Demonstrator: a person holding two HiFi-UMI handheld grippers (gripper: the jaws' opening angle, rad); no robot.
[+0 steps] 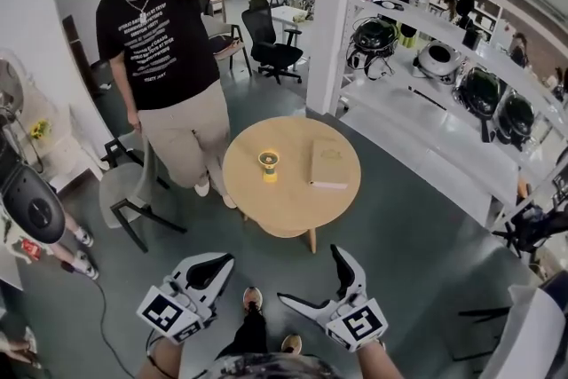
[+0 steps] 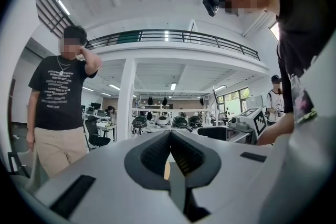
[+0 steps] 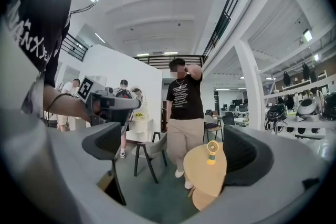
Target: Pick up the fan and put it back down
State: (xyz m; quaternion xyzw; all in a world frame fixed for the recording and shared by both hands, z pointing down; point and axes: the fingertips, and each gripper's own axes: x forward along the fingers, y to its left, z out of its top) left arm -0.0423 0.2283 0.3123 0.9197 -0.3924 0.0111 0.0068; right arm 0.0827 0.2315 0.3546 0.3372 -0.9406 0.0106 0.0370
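On the round table [image 1: 293, 201], well ahead of both grippers, the small yellow fan [image 1: 269, 164] is standing upright. Left gripper [image 1: 209, 267] is pressed together; right gripper [image 1: 314, 280] is gaping (empty). Approach phase, I'd say: those 2 right jaws need carrying forward to straddle it.

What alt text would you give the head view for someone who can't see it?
Seen from above, a small yellow fan stands on a round wooden table beside a tan book. Nearer the camera, the left gripper is shut and the right gripper open, both empty and short of the table. A person in a black T-shirt stands beyond the table.
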